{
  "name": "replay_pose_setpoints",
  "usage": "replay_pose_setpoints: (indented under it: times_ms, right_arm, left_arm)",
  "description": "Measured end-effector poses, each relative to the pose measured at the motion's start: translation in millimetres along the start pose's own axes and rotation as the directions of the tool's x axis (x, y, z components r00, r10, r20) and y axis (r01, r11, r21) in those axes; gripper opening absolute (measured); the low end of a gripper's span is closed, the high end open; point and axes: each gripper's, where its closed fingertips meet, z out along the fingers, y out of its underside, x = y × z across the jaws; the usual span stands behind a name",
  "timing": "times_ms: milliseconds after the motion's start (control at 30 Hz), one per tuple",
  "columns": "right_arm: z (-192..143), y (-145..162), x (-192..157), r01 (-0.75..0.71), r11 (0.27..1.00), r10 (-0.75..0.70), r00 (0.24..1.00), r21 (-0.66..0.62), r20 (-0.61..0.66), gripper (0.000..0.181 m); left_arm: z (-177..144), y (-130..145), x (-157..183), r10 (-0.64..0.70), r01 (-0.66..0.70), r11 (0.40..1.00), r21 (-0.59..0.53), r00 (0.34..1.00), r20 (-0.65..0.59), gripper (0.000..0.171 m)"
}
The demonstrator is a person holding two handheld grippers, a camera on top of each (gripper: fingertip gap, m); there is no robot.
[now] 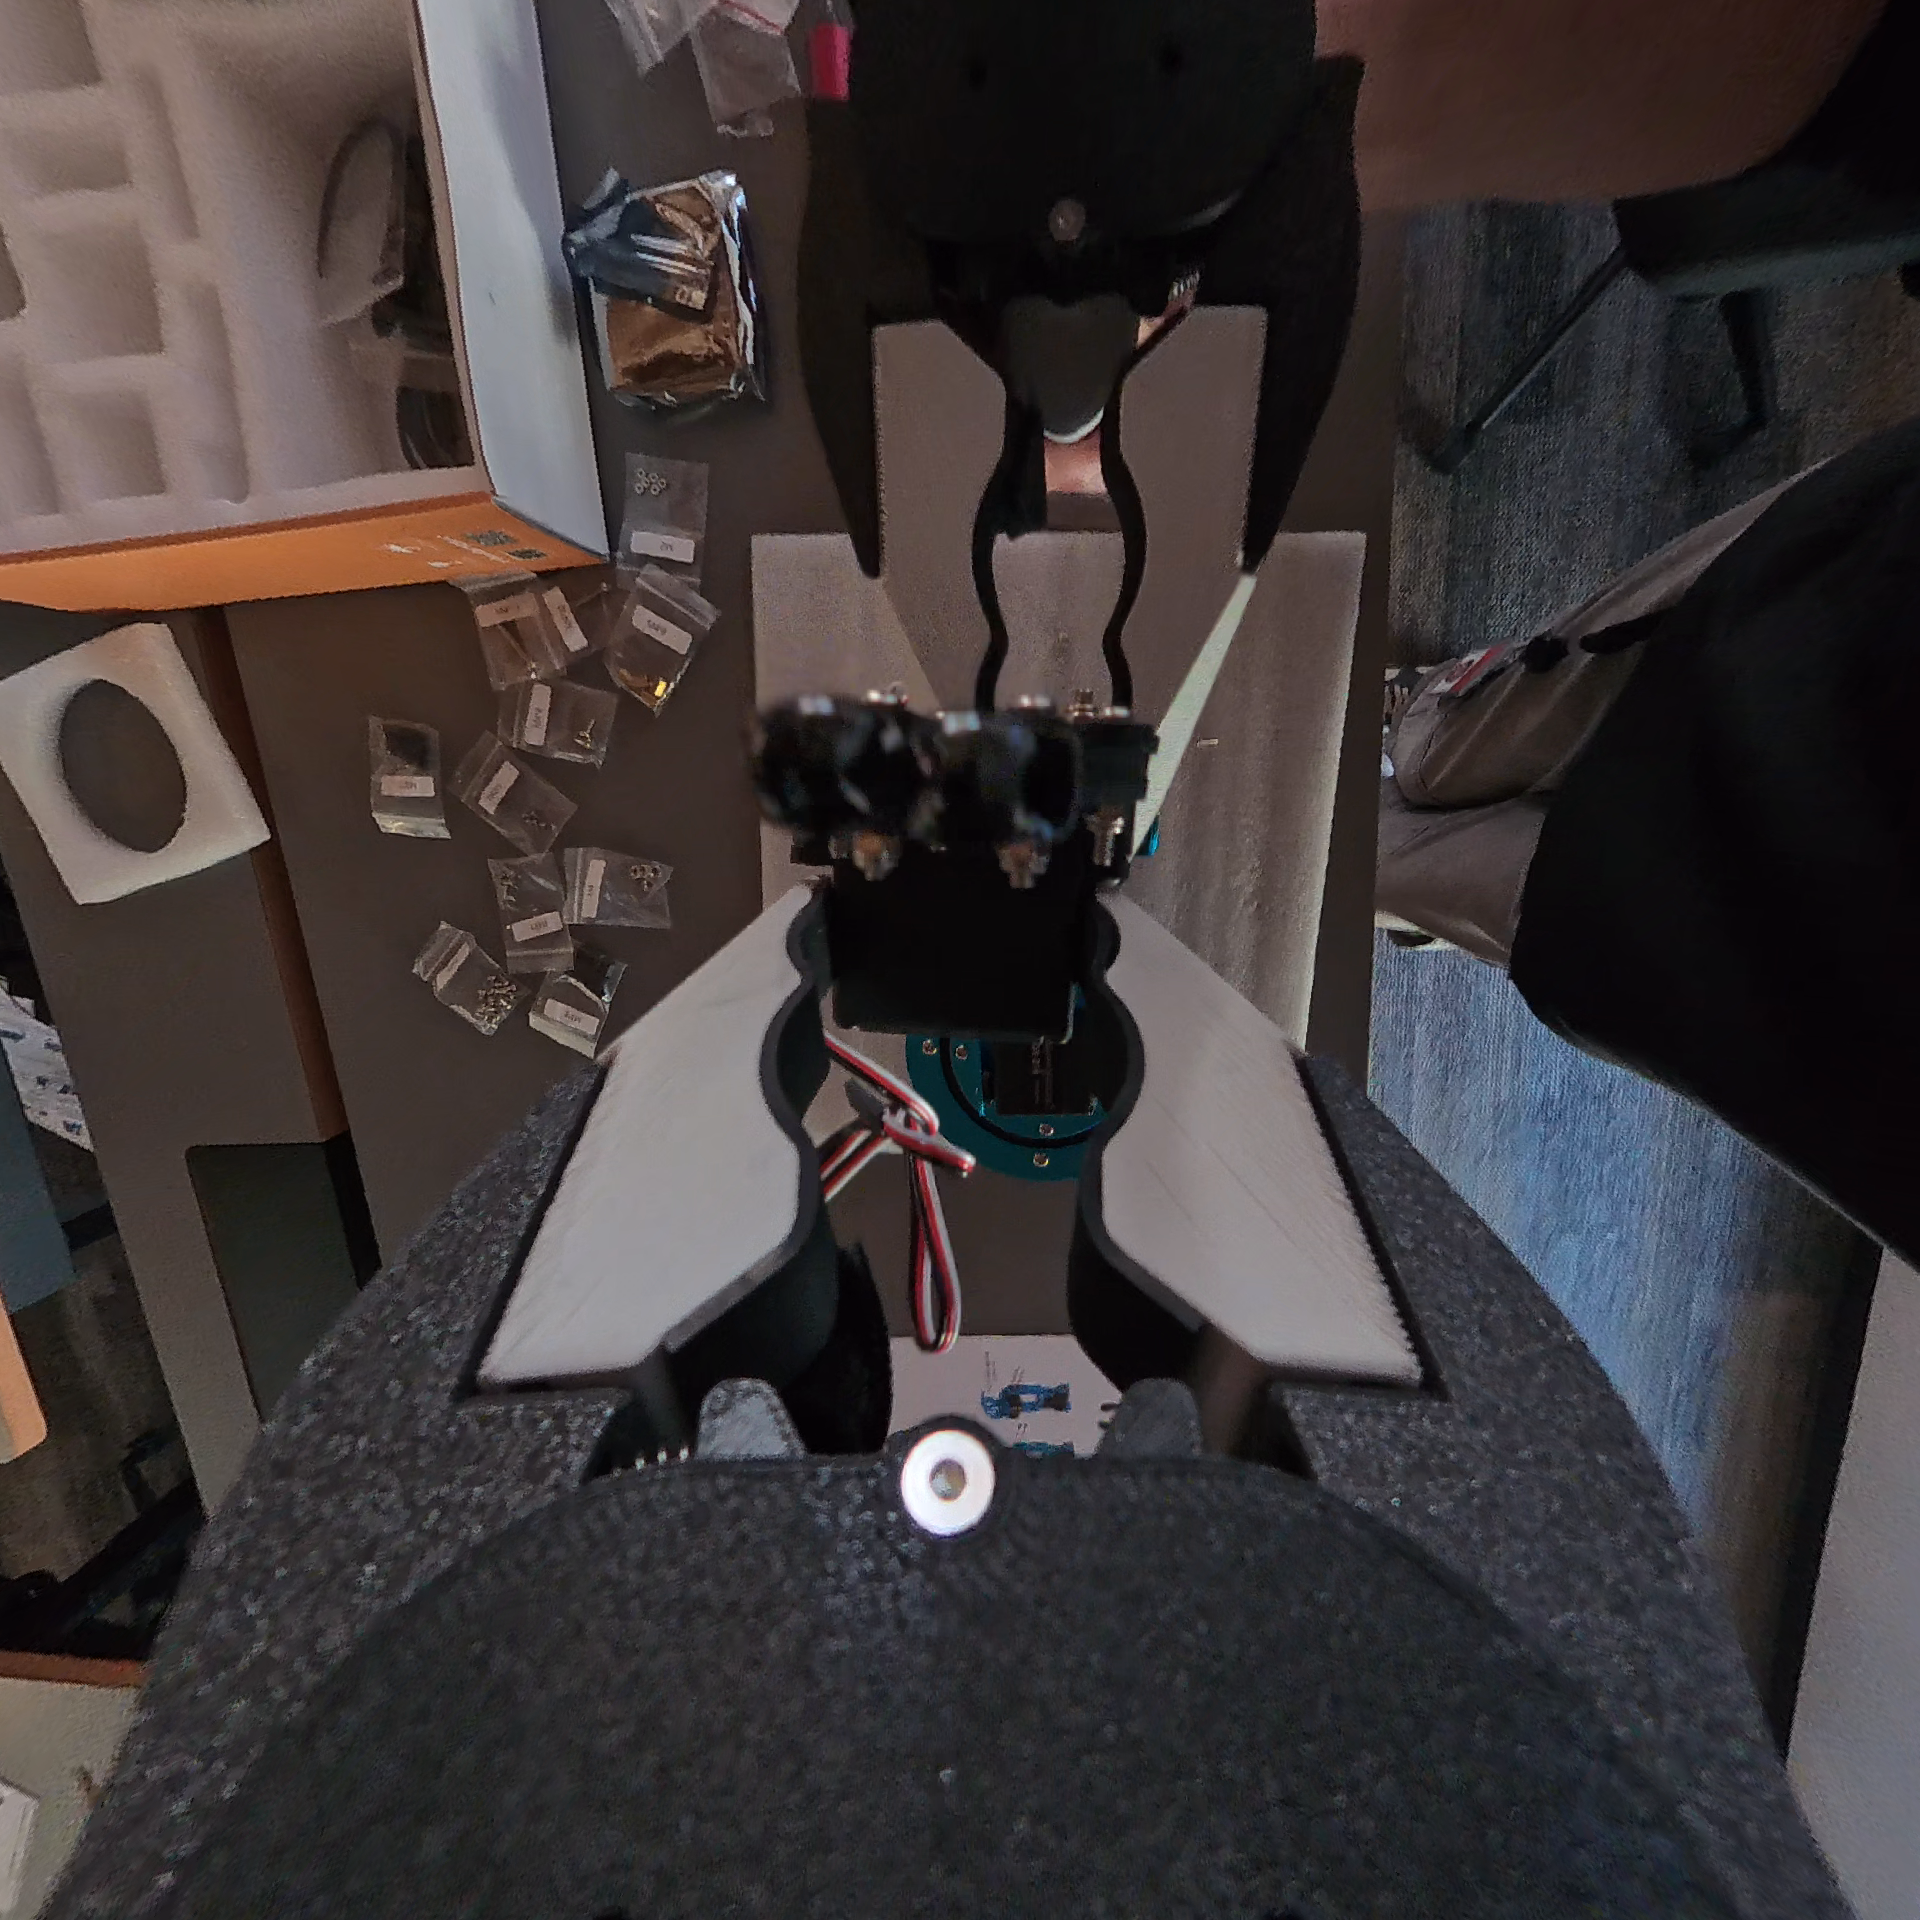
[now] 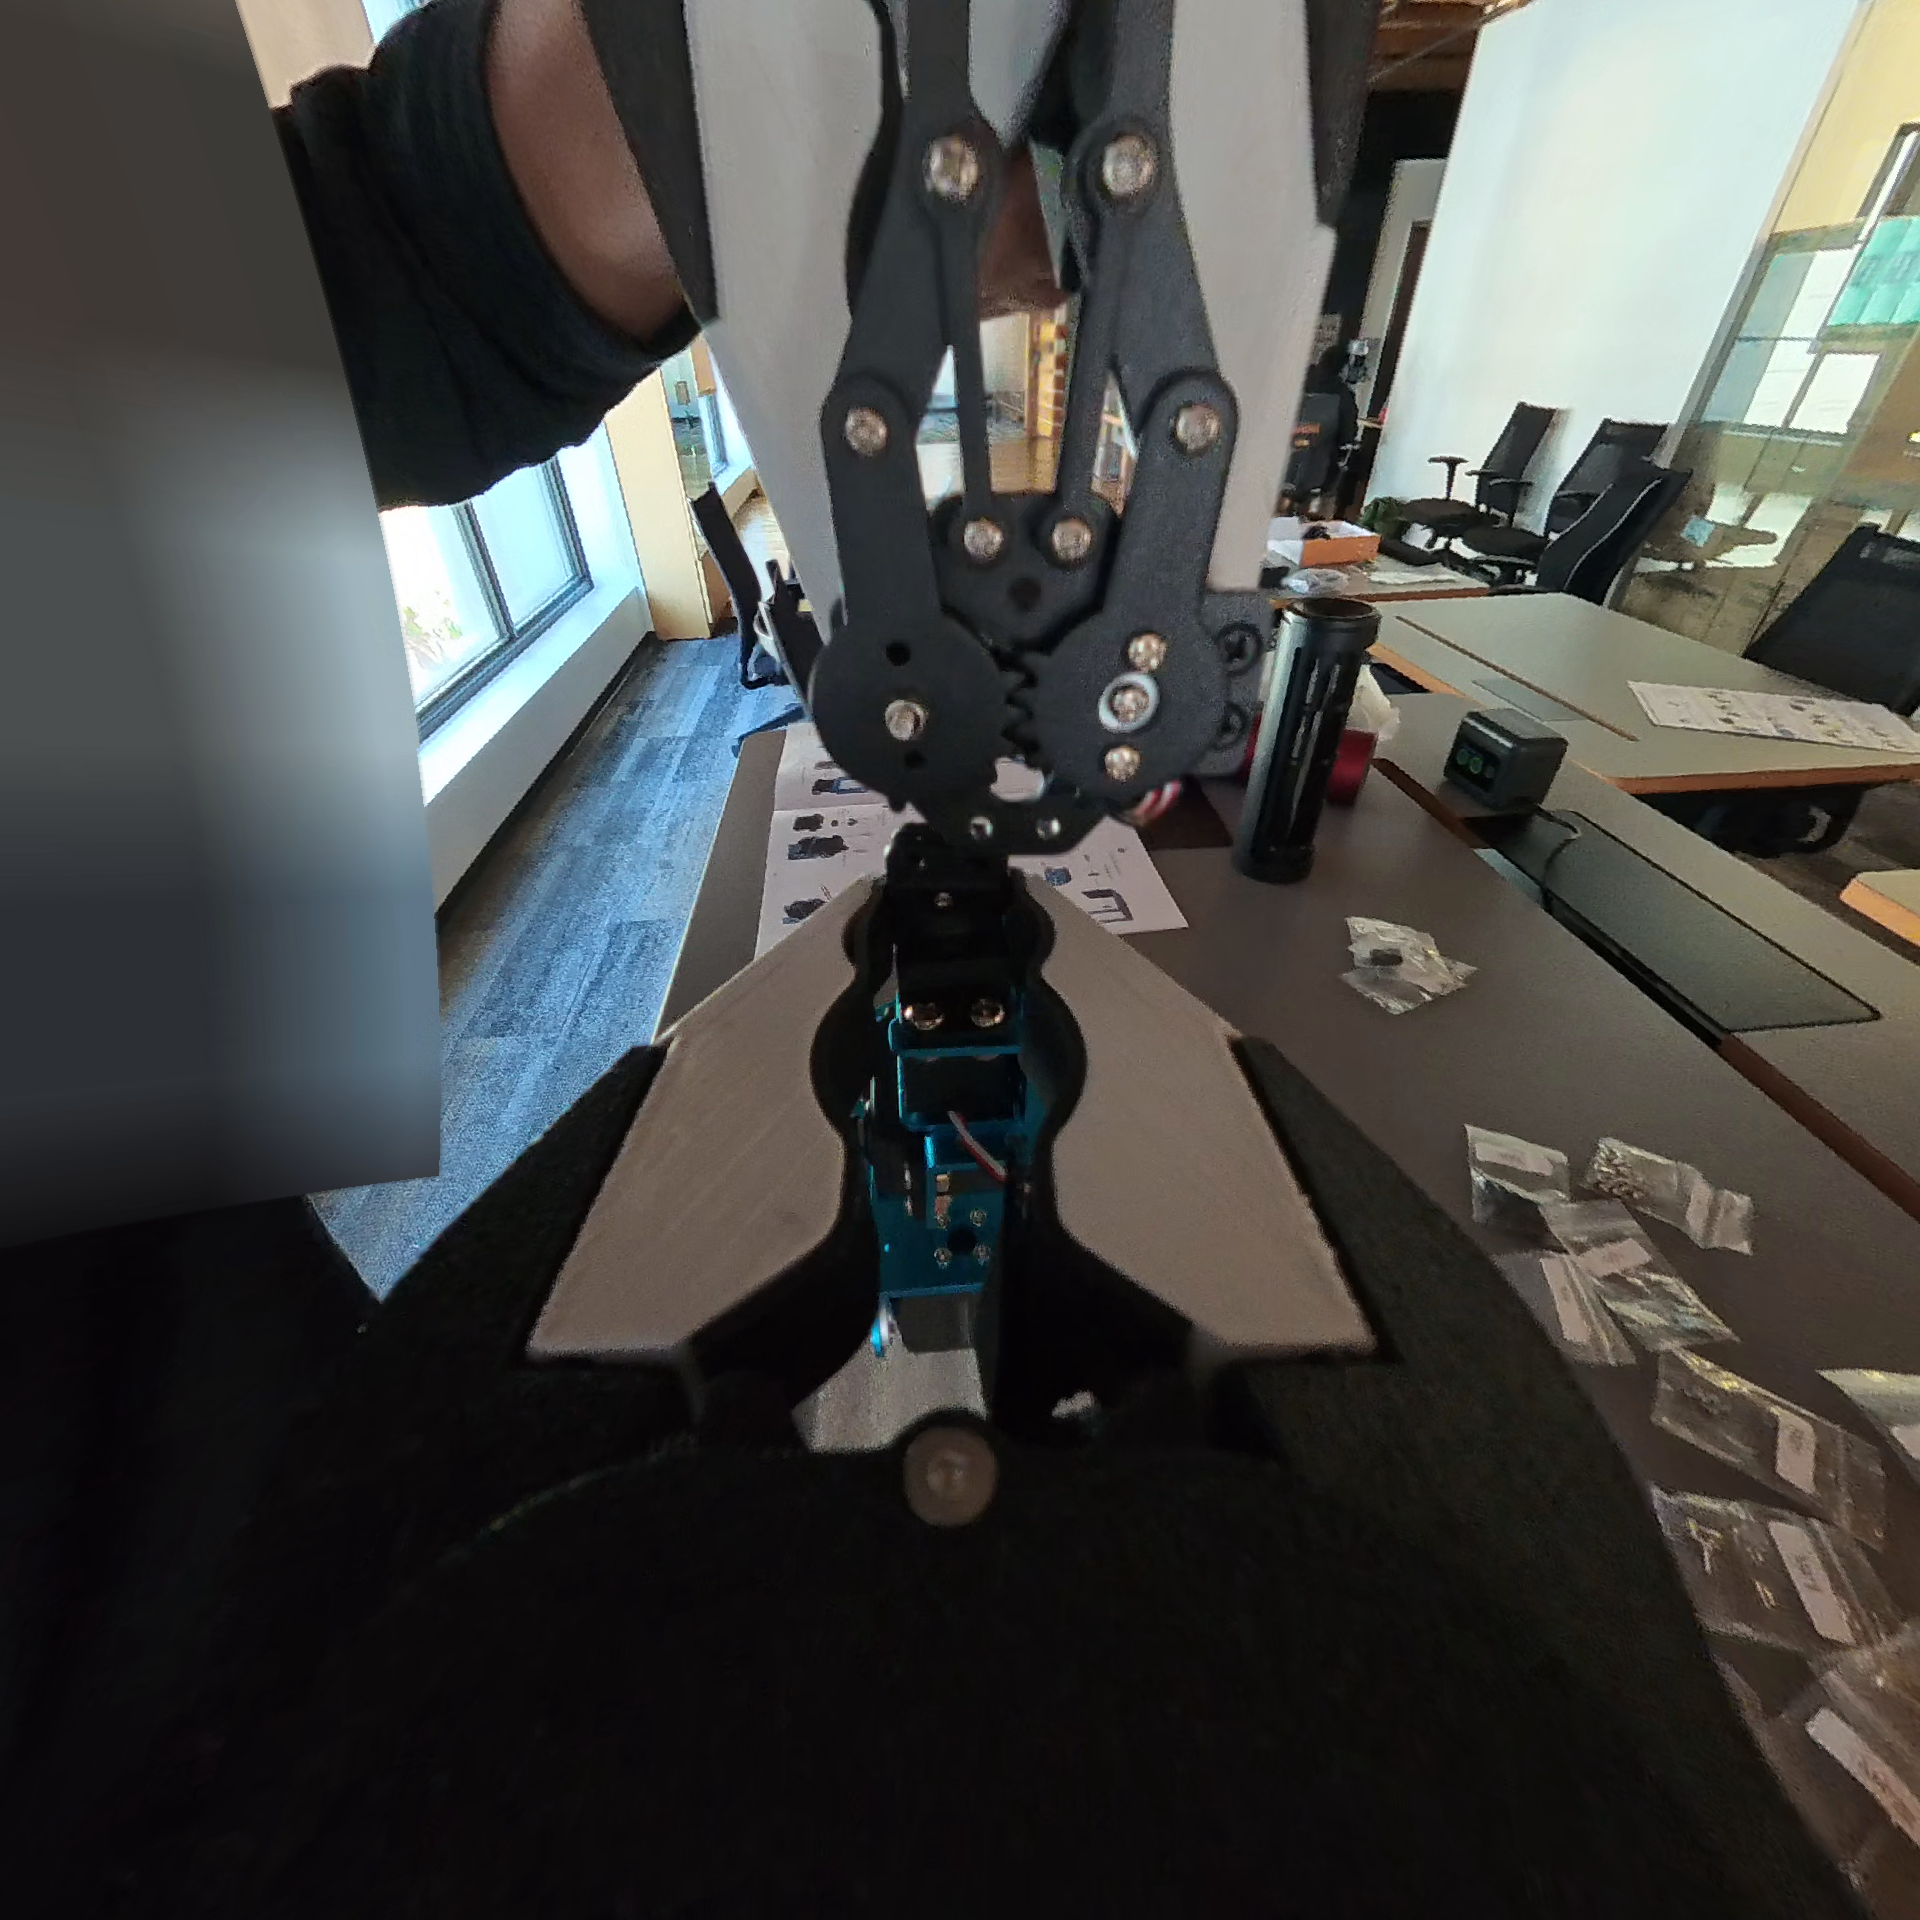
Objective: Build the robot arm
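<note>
Both grippers hold one small robot-arm assembly in the air over a dark table (image 2: 1299,1039). The assembly has a black geared claw (image 2: 1018,644), a black servo block (image 1: 956,935) and blue metal brackets (image 2: 935,1195), with red, white and black wires (image 1: 925,1195) hanging from it. My left gripper (image 1: 956,914) is shut on the black block; its white fingers (image 2: 769,312) show at the top of the right wrist view. My right gripper (image 2: 951,904) is shut on the servo and bracket end; it also shows from in front in the left wrist view (image 1: 1049,675).
An open box with white foam (image 1: 208,260), a foil bag (image 1: 675,291), a foam piece (image 1: 114,758) and several small bags of screws (image 1: 540,810) lie on the table. A black cylinder (image 2: 1304,727), instruction sheets (image 2: 821,831) and more bags (image 2: 1610,1247) lie there too. Office chairs stand behind.
</note>
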Motion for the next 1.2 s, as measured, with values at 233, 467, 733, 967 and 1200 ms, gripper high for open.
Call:
replay_pose_setpoints:
  times_ms: [233,467,733,967,1200]
  right_arm:
    - [3.7,-1.0,0.2,-0.006,0.999,0.007,1.000,-0.041,0.016,0.019]
    - [2.0,-0.4,0.1,-0.007,0.999,0.007,1.000,-0.042,0.007,0.019]
    - [0.4,0.1,-0.4,0.005,0.999,-0.004,1.000,-0.048,0.009,0.019]
    - [2.5,-1.7,-0.7,0.013,0.999,-0.013,1.000,-0.044,0.011,0.019]
    - [0.5,-0.8,0.0,0.010,0.999,-0.010,1.000,-0.041,0.012,0.019]
  left_arm:
    - [-2.6,2.9,9.8,0.058,-0.058,0.997,-0.052,0.998,-0.003,0.046]
    - [-3.9,-0.1,7.0,0.050,-0.050,0.997,-0.055,0.999,0.007,0.046]
    - [-3.9,3.2,9.7,0.041,-0.043,0.998,-0.055,0.998,-0.037,0.046]
    - [-1.2,6.1,12.2,0.073,-0.076,0.992,-0.097,0.997,-0.038,0.046]
    - [-6.6,8.4,4.5,0.064,-0.066,0.992,-0.106,0.998,-0.022,0.046]
